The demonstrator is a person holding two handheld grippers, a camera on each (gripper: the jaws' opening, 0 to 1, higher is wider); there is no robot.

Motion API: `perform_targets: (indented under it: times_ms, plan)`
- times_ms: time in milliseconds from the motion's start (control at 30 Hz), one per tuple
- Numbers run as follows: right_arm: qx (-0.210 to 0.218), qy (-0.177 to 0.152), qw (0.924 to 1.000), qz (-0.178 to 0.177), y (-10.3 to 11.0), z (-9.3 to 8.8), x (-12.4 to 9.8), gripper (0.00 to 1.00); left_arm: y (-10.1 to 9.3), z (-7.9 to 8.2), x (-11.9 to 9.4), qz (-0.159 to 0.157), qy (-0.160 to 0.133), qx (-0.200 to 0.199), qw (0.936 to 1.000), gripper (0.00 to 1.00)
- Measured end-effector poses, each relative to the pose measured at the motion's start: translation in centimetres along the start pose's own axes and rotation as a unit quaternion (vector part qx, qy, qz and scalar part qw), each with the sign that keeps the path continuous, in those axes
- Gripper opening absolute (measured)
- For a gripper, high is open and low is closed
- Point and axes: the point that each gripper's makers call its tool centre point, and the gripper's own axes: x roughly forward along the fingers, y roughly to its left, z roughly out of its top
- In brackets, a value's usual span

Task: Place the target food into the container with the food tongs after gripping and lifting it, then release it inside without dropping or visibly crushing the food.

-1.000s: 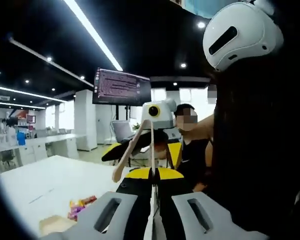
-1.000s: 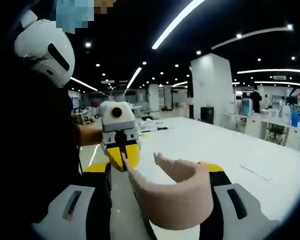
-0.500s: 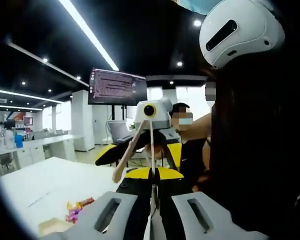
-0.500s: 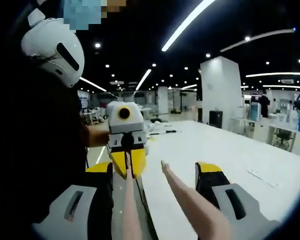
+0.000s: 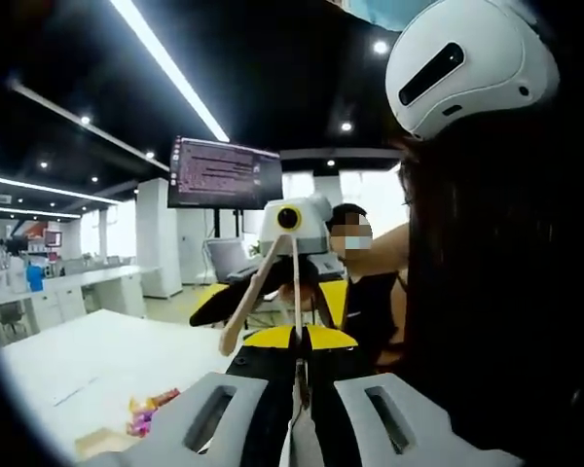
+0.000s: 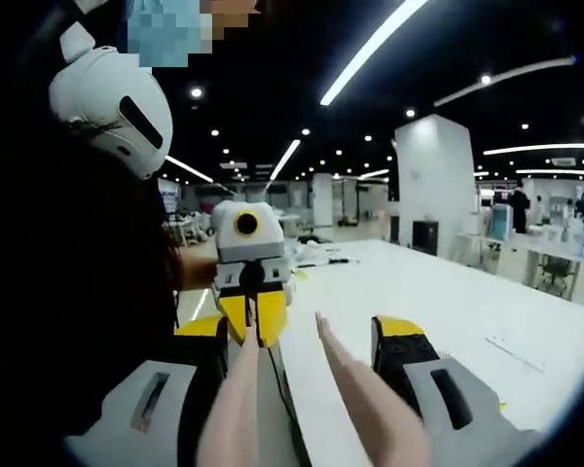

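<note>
Pale pink food tongs (image 6: 355, 389) sit between the jaws of my right gripper (image 6: 300, 331), their two arms pointing forward and spread apart. My right gripper is shut on them. My left gripper (image 6: 251, 316) faces it from ahead, its yellow jaws shut on the tip of the tongs' left arm. From the left gripper view, my left gripper (image 5: 297, 375) pinches a thin edge of the tongs (image 5: 243, 306), and the right gripper (image 5: 277, 292) is straight ahead. Small colourful food pieces (image 5: 148, 406) and a tan item (image 5: 102, 443) lie on the white table (image 5: 88, 355) at lower left.
A person in a white headset (image 5: 467, 60) stands close on the right of the left gripper view, hair and dark clothes blocking that side. Another person (image 5: 365, 292) sits behind. A long white table (image 6: 438, 302) stretches away, and a monitor (image 5: 224, 173) hangs beyond.
A second ago the tongs showed side-on in the right gripper as a curved band; they have turned so both arms point forward. Both views have shifted slightly.
</note>
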Motion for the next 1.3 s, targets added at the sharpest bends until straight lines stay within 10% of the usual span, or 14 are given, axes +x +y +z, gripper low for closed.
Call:
perform_targets:
  times_ms: [400, 1300]
  plan:
    - [0.0, -0.025, 0.9994, 0.024, 0.9, 1.5, 0.0, 0.43, -0.8, 0.0, 0.5, -0.011, 0.007, -0.001, 0.9999, 0.0]
    - [-0.002, 0.033, 0.9977, 0.06, 2.8, -0.1, -0.8, 0.35, -1.4, 0.7, 0.0, -0.011, 0.008, 0.005, 0.9999, 0.0]
